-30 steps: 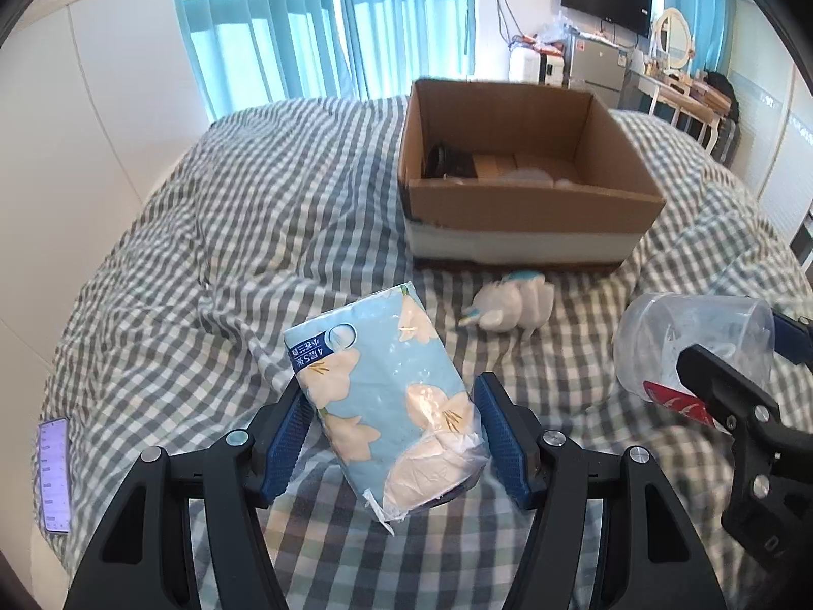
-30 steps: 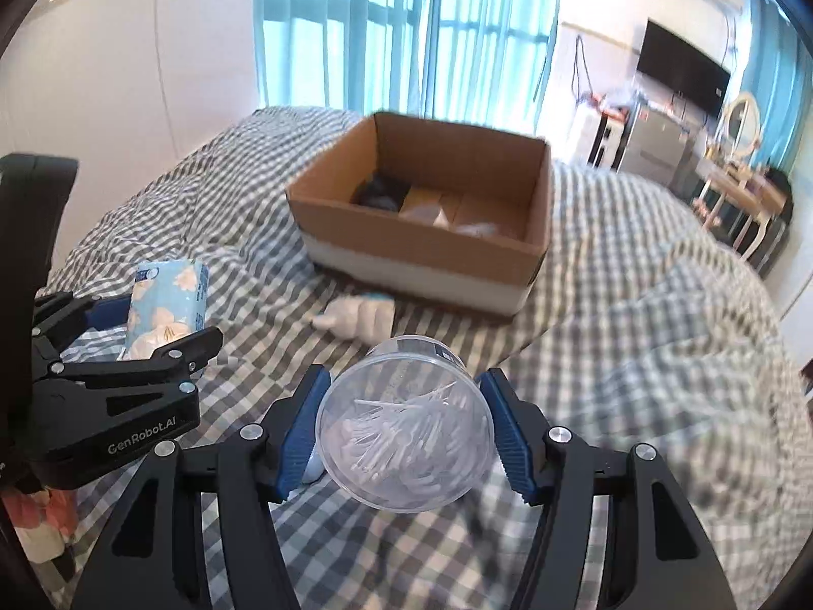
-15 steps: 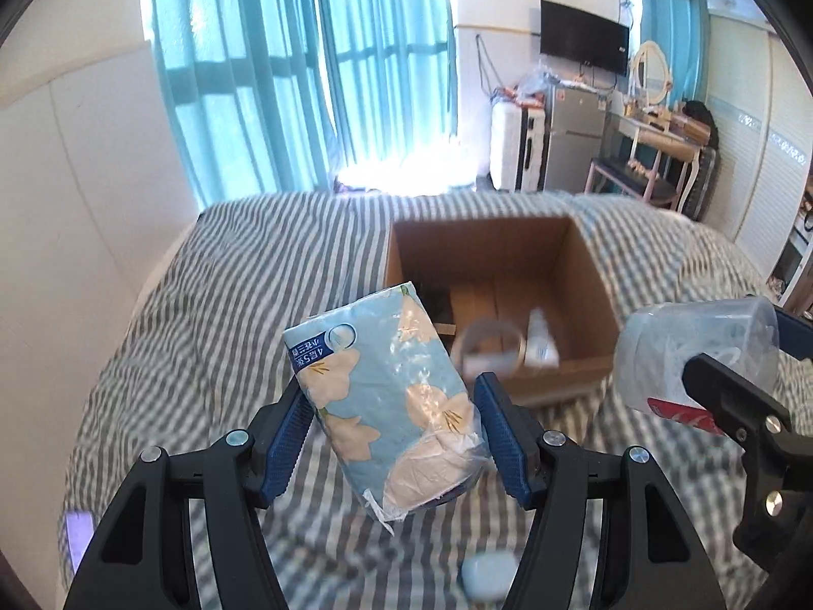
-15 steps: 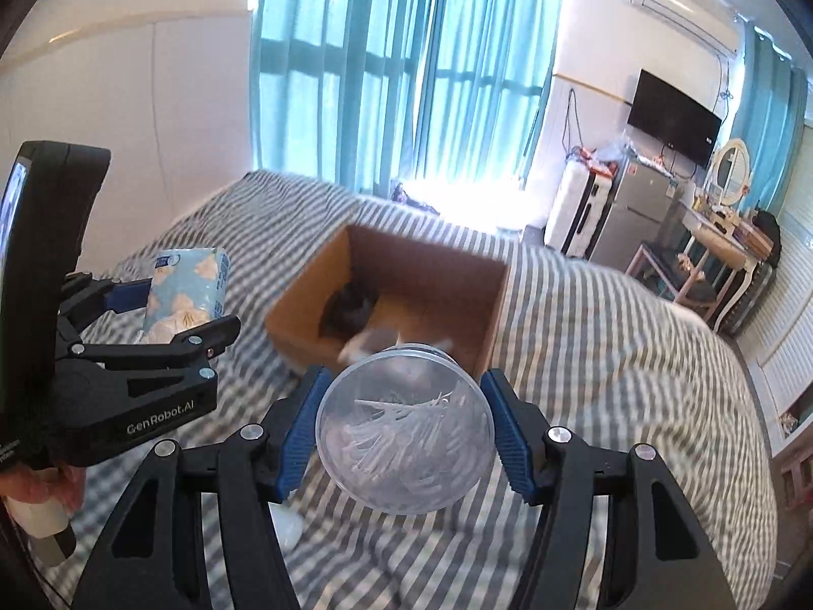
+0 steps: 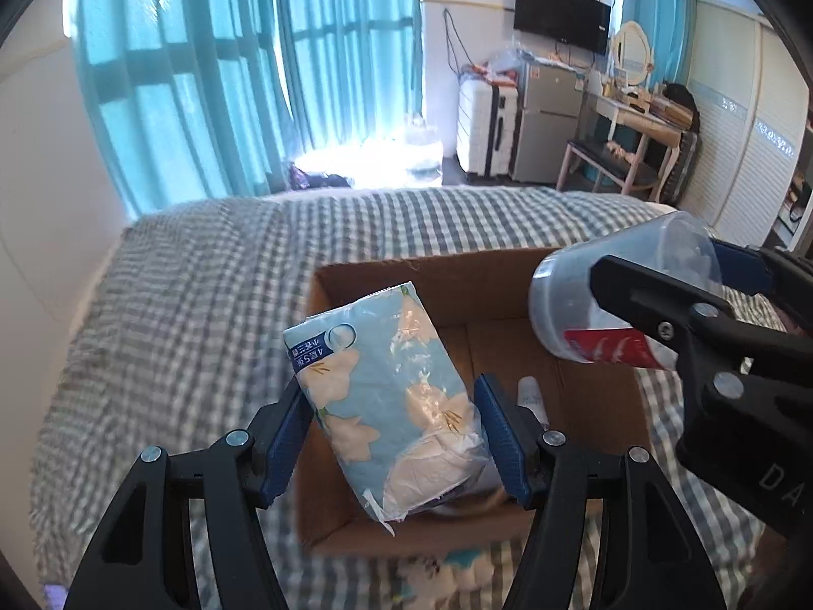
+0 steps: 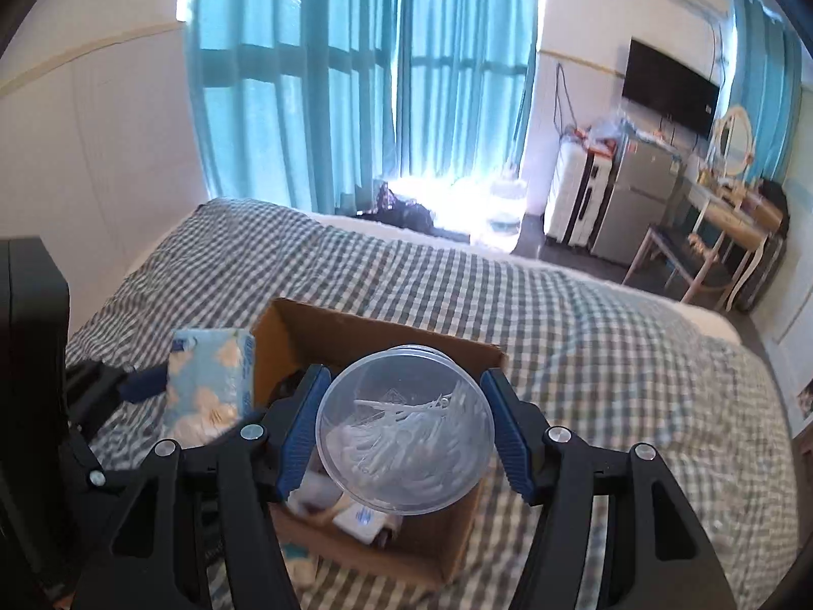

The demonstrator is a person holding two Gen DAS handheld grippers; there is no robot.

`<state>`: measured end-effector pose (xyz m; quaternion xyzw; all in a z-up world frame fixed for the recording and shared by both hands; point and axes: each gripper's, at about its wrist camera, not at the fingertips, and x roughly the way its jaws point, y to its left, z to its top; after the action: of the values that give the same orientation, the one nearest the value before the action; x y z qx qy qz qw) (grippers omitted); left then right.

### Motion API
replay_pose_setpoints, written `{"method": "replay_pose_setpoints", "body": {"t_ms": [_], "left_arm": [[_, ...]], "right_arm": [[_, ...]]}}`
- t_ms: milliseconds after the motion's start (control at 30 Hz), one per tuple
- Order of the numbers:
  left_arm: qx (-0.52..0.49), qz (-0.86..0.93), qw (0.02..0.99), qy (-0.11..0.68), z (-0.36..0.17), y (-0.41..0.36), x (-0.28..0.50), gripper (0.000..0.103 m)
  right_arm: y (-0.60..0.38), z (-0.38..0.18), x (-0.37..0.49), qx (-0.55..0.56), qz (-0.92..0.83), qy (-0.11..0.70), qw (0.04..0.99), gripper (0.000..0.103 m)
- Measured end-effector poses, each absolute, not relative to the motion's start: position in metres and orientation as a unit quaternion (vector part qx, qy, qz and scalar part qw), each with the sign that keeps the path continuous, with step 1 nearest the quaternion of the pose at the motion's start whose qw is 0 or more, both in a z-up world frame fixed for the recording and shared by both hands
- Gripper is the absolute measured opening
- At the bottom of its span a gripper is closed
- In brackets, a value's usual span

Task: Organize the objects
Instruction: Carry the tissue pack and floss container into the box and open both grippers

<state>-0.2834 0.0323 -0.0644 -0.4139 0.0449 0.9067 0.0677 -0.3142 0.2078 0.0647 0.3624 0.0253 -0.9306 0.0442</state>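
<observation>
Carrying both items over the cardboard box (image 5: 599, 391), we have our left claw (image 5: 394, 432) clamped on the tissue pack (image 5: 386, 396), right claw (image 6: 404, 432) clamped on the swab jar (image 6: 404, 429); next, lower and release inside.

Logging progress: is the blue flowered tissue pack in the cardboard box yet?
No: the tissue pack is above the cardboard box, clamped in the left gripper.

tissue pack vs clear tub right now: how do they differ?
The tissue pack is a soft, opaque block in blue flowered wrap; the clear tub is a rigid round container, its thin white contents showing through. The pack sits in the left gripper, the tub in the right gripper. The pack stands tilted on end; the tub lies on its side, with a red label. Shared: both are clamped and held over the open cardboard box.
</observation>
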Motion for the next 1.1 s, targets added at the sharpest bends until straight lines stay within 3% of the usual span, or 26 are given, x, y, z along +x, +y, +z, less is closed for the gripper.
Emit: {"method": "replay_pose_setpoints", "body": {"t_ms": [300, 467, 567, 867, 1100], "left_arm": [[-0.418, 0.901, 0.104, 0.048, -0.103, 0.046, -0.322, 0.069], [-0.403, 0.908, 0.107, 0.034, -0.091, 0.045, -0.316, 0.094], [-0.396, 0.912, 0.099, 0.042, -0.076, 0.044, -0.307, 0.096], [-0.356, 0.931, 0.062, 0.042, -0.001, 0.02, -0.252, 0.101], [-0.319, 0.946, 0.026, 0.052, 0.054, 0.002, -0.198, 0.103]], "right_arm": [[0.232, 0.019, -0.351, 0.383, -0.922, -0.014, 0.056, 0.061], [0.24, 0.022, -0.341, 0.377, -0.923, -0.043, 0.062, 0.062], [0.242, 0.042, -0.33, 0.361, -0.93, -0.038, 0.058, 0.063], [0.244, 0.134, -0.258, 0.303, -0.952, -0.019, 0.044, 0.083], [0.234, 0.185, -0.187, 0.269, -0.962, 0.01, 0.04, 0.089]]}}
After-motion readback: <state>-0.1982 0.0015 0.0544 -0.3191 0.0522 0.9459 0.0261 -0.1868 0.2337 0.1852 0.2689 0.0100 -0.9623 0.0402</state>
